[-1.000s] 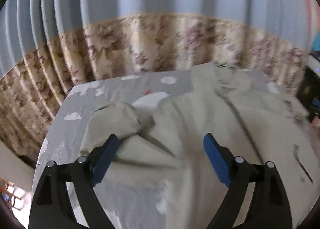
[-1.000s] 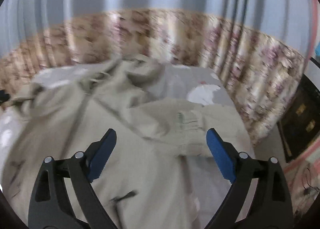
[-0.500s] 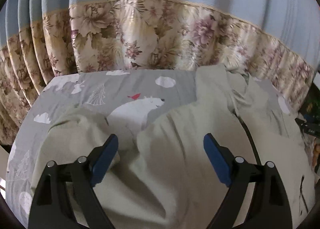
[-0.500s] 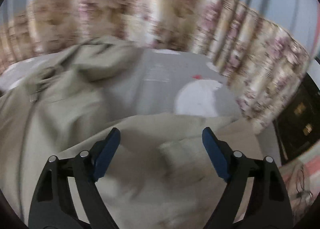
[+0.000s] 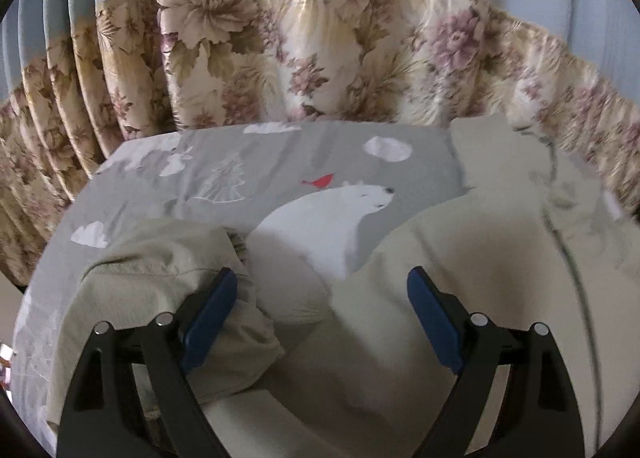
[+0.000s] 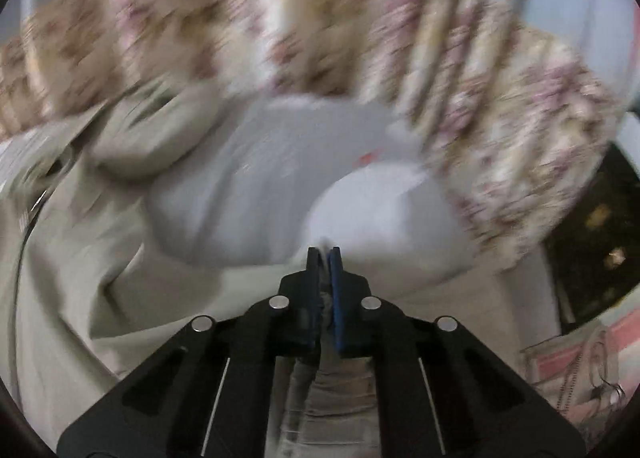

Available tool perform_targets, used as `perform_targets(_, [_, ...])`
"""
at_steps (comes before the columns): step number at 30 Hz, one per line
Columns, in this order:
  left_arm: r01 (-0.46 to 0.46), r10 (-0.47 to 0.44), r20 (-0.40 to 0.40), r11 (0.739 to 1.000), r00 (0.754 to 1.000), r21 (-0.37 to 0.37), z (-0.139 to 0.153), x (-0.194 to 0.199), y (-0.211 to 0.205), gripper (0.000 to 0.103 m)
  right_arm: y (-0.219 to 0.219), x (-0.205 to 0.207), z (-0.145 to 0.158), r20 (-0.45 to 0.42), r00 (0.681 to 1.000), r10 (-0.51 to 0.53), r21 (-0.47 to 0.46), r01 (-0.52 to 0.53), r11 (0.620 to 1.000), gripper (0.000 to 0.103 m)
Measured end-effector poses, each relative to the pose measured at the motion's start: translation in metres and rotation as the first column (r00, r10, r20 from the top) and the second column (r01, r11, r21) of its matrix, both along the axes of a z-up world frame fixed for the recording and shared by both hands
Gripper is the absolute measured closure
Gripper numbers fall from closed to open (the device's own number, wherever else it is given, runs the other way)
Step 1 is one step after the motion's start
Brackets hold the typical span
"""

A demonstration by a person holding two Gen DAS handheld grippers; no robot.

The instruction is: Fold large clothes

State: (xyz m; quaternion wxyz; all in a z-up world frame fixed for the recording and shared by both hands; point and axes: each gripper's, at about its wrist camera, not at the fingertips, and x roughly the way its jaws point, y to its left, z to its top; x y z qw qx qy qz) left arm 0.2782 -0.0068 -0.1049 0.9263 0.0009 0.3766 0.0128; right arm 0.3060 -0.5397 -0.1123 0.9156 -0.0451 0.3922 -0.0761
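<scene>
Grey polar-bear bedsheet, floral curtain behind, dark cabinet at right.

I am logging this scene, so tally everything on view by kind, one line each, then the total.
Beige garment: 1
Grey polar-bear bedsheet: 1
Floral curtain: 1
Grippers: 2, left gripper open over the cloth, right gripper shut on a ribbed part of the garment
Total: 5
</scene>
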Motion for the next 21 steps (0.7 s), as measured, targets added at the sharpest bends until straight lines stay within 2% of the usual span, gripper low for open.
perform_targets(2, [-0.030, 0.030, -0.011, 0.999, 0.999, 0.014, -0.005, 0.004, 0.004, 0.016, -0.024, 0.008, 0.008, 0.044, 0.993, -0.110, -0.086, 0.114, 0.990, 0.098])
perform_targets(4, [-0.059, 0.060, -0.021, 0.998, 0.998, 0.006, -0.009, 0.007, 0.011, 0.016, -0.059, 0.021, 0.003, -0.006, 0.981, -0.196, -0.053, 0.195, 0.979, 0.098])
perform_targets(6, [-0.058, 0.058, -0.016, 0.998, 0.998, -0.025, -0.009, 0.004, 0.015, 0.016, -0.067, 0.017, 0.006, -0.008, 0.984, -0.176, 0.005, 0.176, 0.984, 0.093])
perform_targets(7, [-0.049, 0.048, -0.012, 0.998, 0.999, -0.033, -0.008, 0.003, 0.015, 0.016, -0.063, 0.007, 0.012, 0.016, 0.992, -0.124, 0.065, 0.123, 0.990, 0.081])
perform_targets(8, [-0.044, 0.043, -0.011, 0.999, 0.999, -0.025, -0.008, 0.001, 0.014, 0.016, -0.058, 0.001, 0.016, 0.021, 0.996, -0.082, 0.097, 0.080, 0.992, 0.045])
perform_targets(9, [-0.042, 0.042, -0.014, 0.999, 0.999, -0.015, -0.009, 0.001, 0.014, 0.016, -0.050, -0.005, 0.018, 0.023, 0.999, -0.039, 0.124, 0.036, 0.992, 0.025])
perform_targets(10, [-0.042, 0.042, -0.015, 0.999, 0.999, -0.015, -0.009, 0.001, 0.015, 0.016, -0.036, -0.013, 0.021, 0.031, 0.998, 0.048, 0.172, -0.052, 0.984, 0.015])
perform_targets(11, [-0.044, 0.043, -0.016, 0.999, 0.999, -0.017, -0.009, 0.001, 0.015, 0.016, -0.026, -0.016, 0.022, 0.027, 0.995, 0.091, 0.177, -0.095, 0.980, 0.017])
perform_targets(13, [-0.059, 0.058, -0.017, 0.998, 0.998, -0.028, -0.009, -0.001, 0.020, 0.016, -0.004, -0.016, 0.019, -0.014, 0.992, 0.127, 0.126, -0.125, 0.984, 0.018])
perform_targets(15, [-0.062, 0.061, -0.014, 0.997, 0.998, -0.047, -0.007, -0.003, 0.024, 0.016, 0.014, -0.006, 0.004, -0.088, 0.985, 0.147, 0.114, -0.136, 0.984, 0.022])
perform_targets(17, [-0.065, 0.065, -0.011, 0.996, 0.998, -0.054, -0.006, -0.006, 0.026, 0.016, 0.017, 0.006, -0.017, -0.160, 0.979, 0.124, 0.140, -0.102, 0.985, 0.042])
perform_targets(19, [-0.060, 0.060, -0.001, 0.996, 0.998, -0.069, -0.005, -0.009, 0.029, 0.016, 0.018, 0.010, -0.035, -0.198, 0.973, 0.118, 0.135, -0.092, 0.987, 0.063])
perform_targets(20, [-0.059, 0.060, 0.008, 0.995, 0.998, -0.085, -0.004, -0.011, 0.032, 0.016, 0.024, 0.007, -0.036, -0.160, 0.981, 0.113, 0.091, -0.100, 0.991, 0.088])
perform_targets(21, [-0.058, 0.060, 0.012, 0.994, 0.998, -0.094, -0.003, -0.012, 0.033, 0.016, 0.025, 0.006, -0.036, -0.153, 0.983, 0.099, 0.070, -0.089, 0.994, 0.095])
